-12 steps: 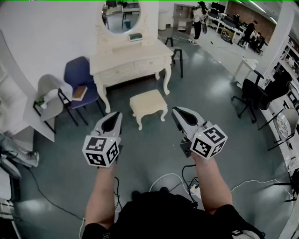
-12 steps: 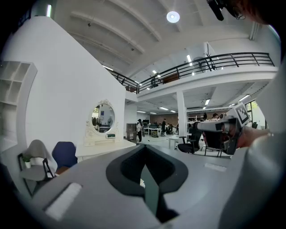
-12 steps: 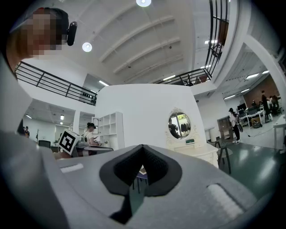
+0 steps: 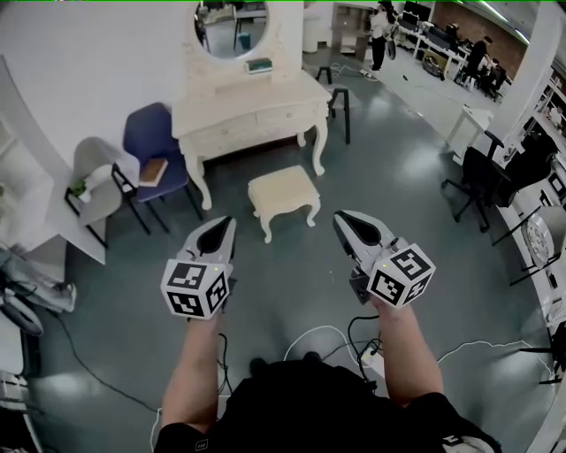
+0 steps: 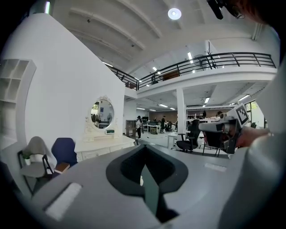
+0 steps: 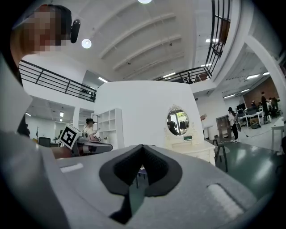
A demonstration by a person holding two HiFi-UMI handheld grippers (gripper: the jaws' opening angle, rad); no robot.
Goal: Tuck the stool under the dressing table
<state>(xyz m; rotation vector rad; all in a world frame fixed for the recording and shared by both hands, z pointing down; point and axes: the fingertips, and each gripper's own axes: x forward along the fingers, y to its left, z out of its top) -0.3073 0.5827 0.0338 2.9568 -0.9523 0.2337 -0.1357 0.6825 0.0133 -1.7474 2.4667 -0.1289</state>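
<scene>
A cream stool [image 4: 283, 193] with curved legs stands on the grey floor just in front of the cream dressing table [image 4: 250, 111], outside its knee space. An oval mirror [image 4: 229, 26] tops the table. My left gripper [image 4: 219, 226] is held in the air to the stool's near left, jaws shut and empty. To the stool's near right my right gripper [image 4: 343, 218] is also shut and empty. Both point toward the table, short of the stool. The left gripper view shows the dressing table [image 5: 100, 145], and the right gripper view shows the table [image 6: 196, 150] too; the stool is hidden behind the jaws there.
A blue chair [image 4: 152, 146] with a book and a white-grey chair [image 4: 95, 181] stand left of the table. A black bar stool [image 4: 336, 102] is at its right. Office chairs [image 4: 482, 181] sit far right. Cables [image 4: 332, 341] lie on the floor near my feet. People stand in the background.
The whole scene has shifted slightly down in the head view; both grippers keep their pose and stay shut.
</scene>
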